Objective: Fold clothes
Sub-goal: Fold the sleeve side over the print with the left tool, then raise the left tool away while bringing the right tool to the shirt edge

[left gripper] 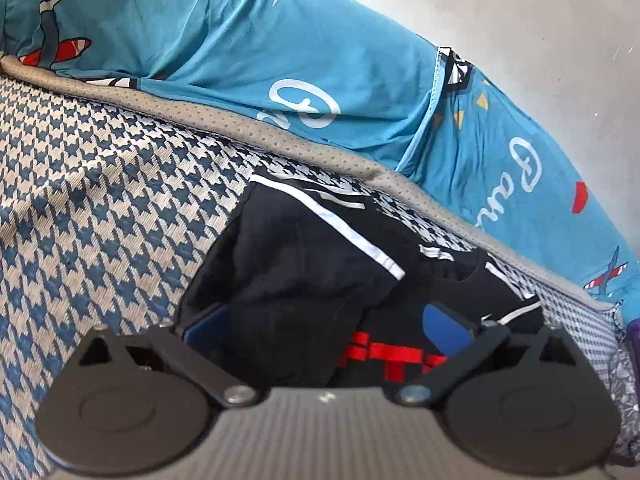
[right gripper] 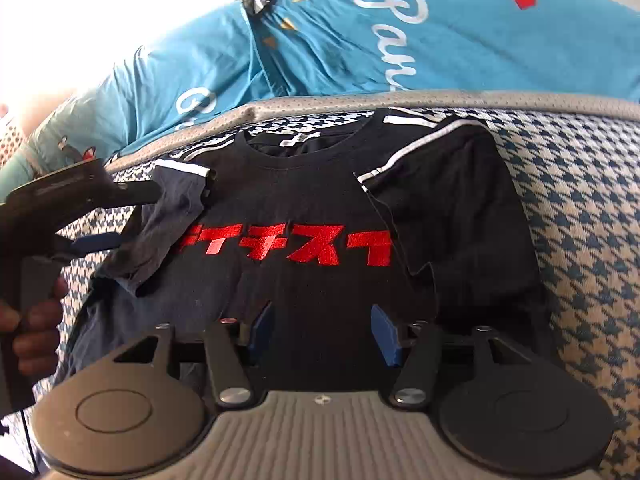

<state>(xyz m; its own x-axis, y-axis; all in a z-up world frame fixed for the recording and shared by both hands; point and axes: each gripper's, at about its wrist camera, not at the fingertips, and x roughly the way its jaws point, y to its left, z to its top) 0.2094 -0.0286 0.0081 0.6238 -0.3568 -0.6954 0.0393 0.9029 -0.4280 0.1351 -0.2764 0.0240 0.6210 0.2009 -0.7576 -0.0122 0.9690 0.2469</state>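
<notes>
A black T-shirt [right gripper: 304, 208] with red lettering and white sleeve stripes lies face up on a houndstooth mattress [right gripper: 580, 208]. Its right sleeve is folded over the chest. My left gripper [left gripper: 326, 332] is open, its blue pads [left gripper: 444, 328] wide apart around the shirt's left sleeve; in the right wrist view the left gripper [right gripper: 120, 216] reaches in from the left with the sleeve fabric draped between its fingers. My right gripper [right gripper: 322, 332] is open above the shirt's lower middle, holding nothing.
A blue printed quilt [left gripper: 280, 48] is heaped along the mattress's far grey edge [left gripper: 224, 120], against a white wall [left gripper: 520, 20]. The person's hand [right gripper: 36, 328] holds the left gripper's handle. Bare mattress [left gripper: 92, 200] lies left of the shirt.
</notes>
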